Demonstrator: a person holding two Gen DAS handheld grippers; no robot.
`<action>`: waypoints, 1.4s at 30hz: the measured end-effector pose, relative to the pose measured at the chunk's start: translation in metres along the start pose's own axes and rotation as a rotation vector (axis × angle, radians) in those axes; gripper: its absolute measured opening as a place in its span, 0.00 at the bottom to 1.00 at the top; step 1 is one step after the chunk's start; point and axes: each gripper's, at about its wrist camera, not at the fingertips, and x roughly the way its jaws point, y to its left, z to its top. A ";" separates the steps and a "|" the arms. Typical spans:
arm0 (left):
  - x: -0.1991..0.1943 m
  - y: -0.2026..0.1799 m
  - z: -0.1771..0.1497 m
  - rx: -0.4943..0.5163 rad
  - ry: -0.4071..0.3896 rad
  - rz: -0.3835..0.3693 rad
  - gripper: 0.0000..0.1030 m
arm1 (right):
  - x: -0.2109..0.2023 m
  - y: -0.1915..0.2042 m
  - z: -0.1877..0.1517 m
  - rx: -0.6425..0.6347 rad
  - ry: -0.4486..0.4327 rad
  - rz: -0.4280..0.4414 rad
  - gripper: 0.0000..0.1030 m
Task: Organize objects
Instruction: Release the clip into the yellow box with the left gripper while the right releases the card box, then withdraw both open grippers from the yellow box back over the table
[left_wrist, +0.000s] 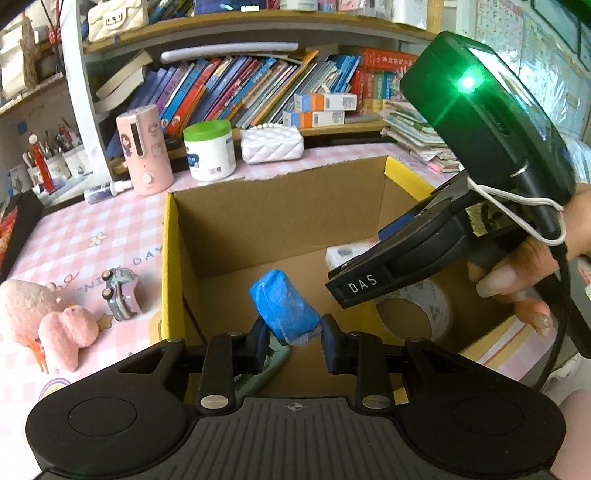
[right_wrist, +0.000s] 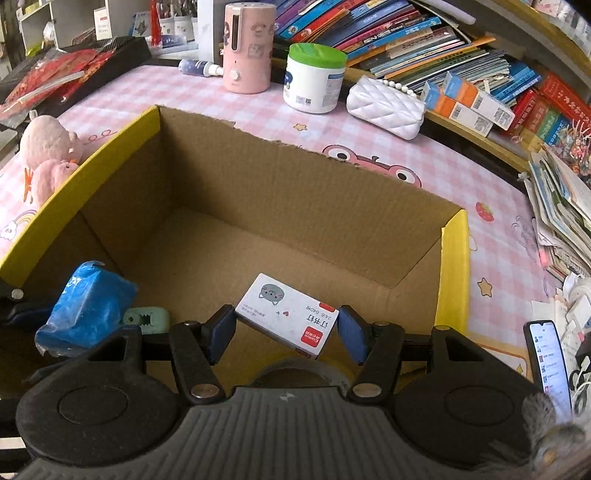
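Both grippers are hanging over the open cardboard box (right_wrist: 258, 177) on the pink checked tablecloth (right_wrist: 369, 133). The left gripper (left_wrist: 293, 338) is clamping a blue wrapped packet (left_wrist: 284, 306) between its 2 blue pads, the packet sticking up and ahead of the fingertips, above the box's near left corner. Just beneath and behind those fingers a pale green clip (right_wrist: 146, 320) is lying on the box floor.

The right gripper (right_wrist: 286, 330) is holding a white staple box (right_wrist: 286, 314) with a grey cat face and a red label; the pads are pressing its 2 short ends and it is sitting tilted across the gap. Directly below this gripper a roll of tape (left_wrist: 417, 310) is resting inside the cardboard box, though from the right wrist view only a blurred arc of it is showing.

Ahead of both claws, beyond the box's torn far wall, a pink humidifier (right_wrist: 247, 48), a green-lidded white jar (right_wrist: 314, 77) and a white quilted purse (right_wrist: 386, 107) are standing. To the left of the left gripper, 2 pink plush toys (left_wrist: 44, 317) and a small toy car (left_wrist: 122, 293) are lying outside the box.
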 end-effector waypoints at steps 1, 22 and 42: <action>-0.002 0.000 0.000 0.006 -0.008 0.000 0.34 | -0.002 -0.001 0.000 0.003 -0.007 -0.003 0.58; -0.077 0.016 -0.020 -0.038 -0.163 0.015 0.65 | -0.107 0.020 -0.037 0.182 -0.256 -0.149 0.65; -0.133 0.075 -0.101 -0.090 -0.126 0.047 0.74 | -0.153 0.133 -0.122 0.364 -0.229 -0.283 0.65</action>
